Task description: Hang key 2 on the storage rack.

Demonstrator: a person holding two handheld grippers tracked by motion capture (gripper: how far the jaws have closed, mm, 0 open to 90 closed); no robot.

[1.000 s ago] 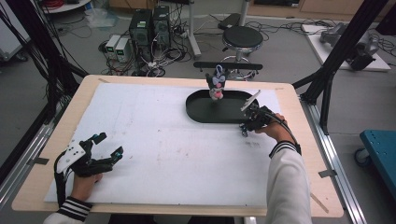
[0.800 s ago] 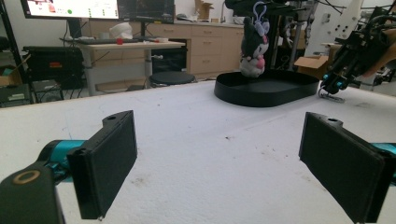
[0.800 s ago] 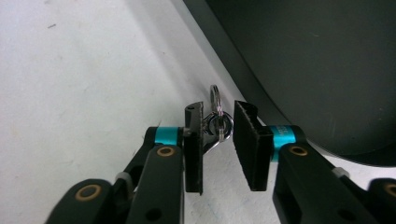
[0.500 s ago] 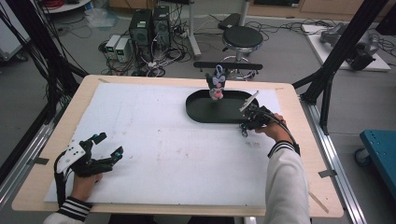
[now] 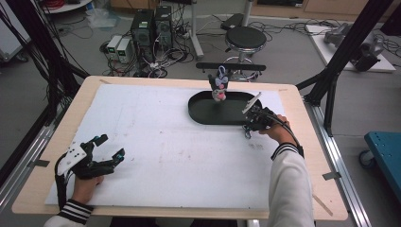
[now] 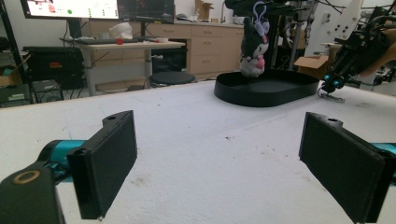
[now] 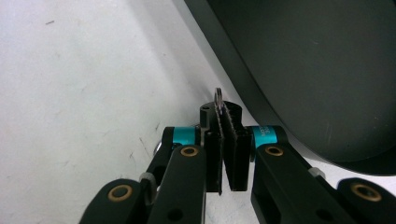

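At the near left corner of the table (image 5: pixel 316 165), the left gripper (image 5: pixel 110 145) rests on the white sheet (image 5: pixel 179 161) with its jaws spread wide and nothing between them. Farther in, toward the right edge, the right gripper (image 7: pixel 225 116) stands with its jaws pressed together on a thin metal ring (image 7: pixel 217 97), only a sliver of which rises above the pads. The ring sits just beside the right end of the black oval tray (image 5: pixel 198 114), over the sheet and not over the tray. At the tray's far rim stands a small plush toy (image 5: pixel 219 89) with a purple loop on top.

Judging by the pinch, the step in hand is lifting the ring clear of the sheet. It would go best with the grip kept firm and the lift straight up, away from the tray wall, since so narrow a hold could slip if the ring catches.

Most of the ring is buried between the pads, so whether anything hangs from it cannot be told. A small wiry object lies on the sheet under the right gripper, too small to name.
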